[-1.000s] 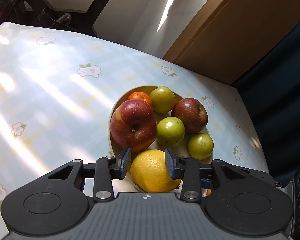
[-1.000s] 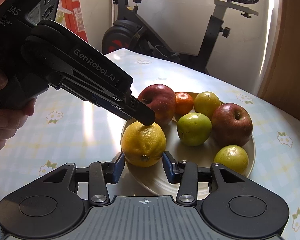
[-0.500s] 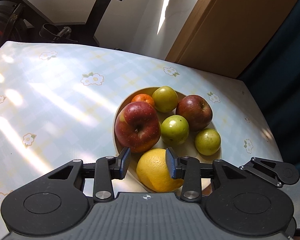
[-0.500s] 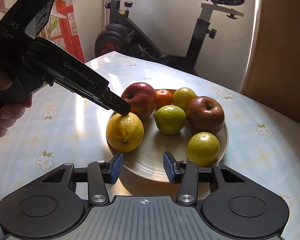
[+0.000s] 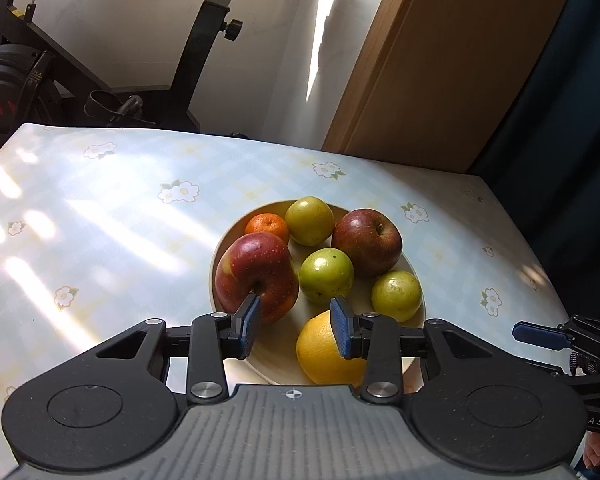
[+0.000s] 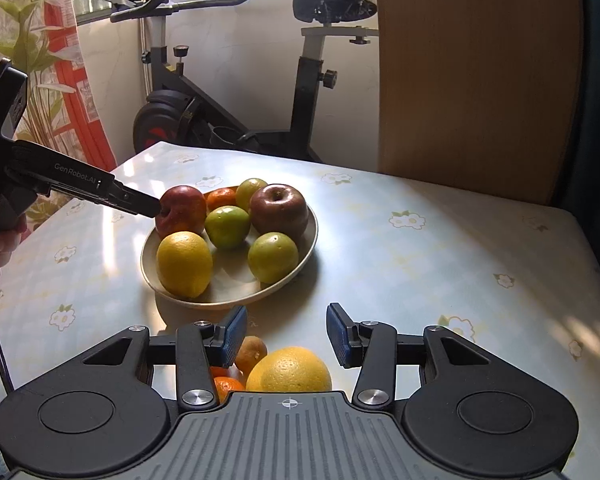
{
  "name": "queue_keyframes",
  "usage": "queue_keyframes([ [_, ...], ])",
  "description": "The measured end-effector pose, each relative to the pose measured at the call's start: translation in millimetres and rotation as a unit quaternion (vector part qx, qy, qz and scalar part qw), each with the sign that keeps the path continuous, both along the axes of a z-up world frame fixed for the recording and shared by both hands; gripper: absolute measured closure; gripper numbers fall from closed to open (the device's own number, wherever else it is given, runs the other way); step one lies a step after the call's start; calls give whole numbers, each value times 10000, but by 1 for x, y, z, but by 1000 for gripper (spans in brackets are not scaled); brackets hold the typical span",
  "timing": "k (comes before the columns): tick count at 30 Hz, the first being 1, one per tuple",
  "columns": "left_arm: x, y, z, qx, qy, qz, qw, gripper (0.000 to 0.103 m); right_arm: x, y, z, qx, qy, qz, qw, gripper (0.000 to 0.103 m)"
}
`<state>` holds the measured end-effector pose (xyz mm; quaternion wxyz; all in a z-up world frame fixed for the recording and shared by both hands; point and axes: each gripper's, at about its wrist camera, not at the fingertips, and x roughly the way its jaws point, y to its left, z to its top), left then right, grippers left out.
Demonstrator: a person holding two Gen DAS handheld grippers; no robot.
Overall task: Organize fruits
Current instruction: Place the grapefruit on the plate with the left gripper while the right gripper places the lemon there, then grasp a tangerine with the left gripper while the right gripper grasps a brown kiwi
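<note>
1. On the plate (image 6: 296, 268): a yellow citrus (image 6: 185, 263) at the near left rim, big red apple (image 6: 181, 211) behind it, small orange (image 6: 221, 198), three green fruits and a dark red apple (image 6: 279, 207) to the right. Most of the sorting seemingly done.
2. Off the plate, on the table (image 6: 440, 264) just below the right gripper: a large yellow-orange citrus (image 6: 289, 369), small mandarins (image 6: 227, 387) and a brownish fruit (image 6: 251, 352). Probably next to be placed.
3. Left gripper (image 5: 295, 328): hovering low over the plate's near rim, fingers spread wide, holding nothing; in the right view, tip reaching in beside the red apple.
4. Right gripper (image 6: 283, 335): pulled back from the plate, level, pointing toward it, fingers wide apart and empty, above the loose fruits.
</note>
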<state>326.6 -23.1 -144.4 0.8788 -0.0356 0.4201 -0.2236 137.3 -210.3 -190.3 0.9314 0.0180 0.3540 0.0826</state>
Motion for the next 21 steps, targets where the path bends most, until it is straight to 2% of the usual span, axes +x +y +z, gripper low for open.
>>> queue_keyframes([
  [10,-39,-33,15,94,-509,-683,9963,63,-27,-1,-4,24,4,-20,10000,62],
  [15,-60,-44,7,11,-489,-1013,9937,63,-40,4,-8,-61,76,55,9999,62],
  [18,-68,-47,1,93,-538,-1108,9923,63,-47,8,-14,-43,182,95,9998,62],
  [21,-73,-46,-7,58,-403,-1145,9926,63,-53,12,-22,-30,314,156,9994,62],
])
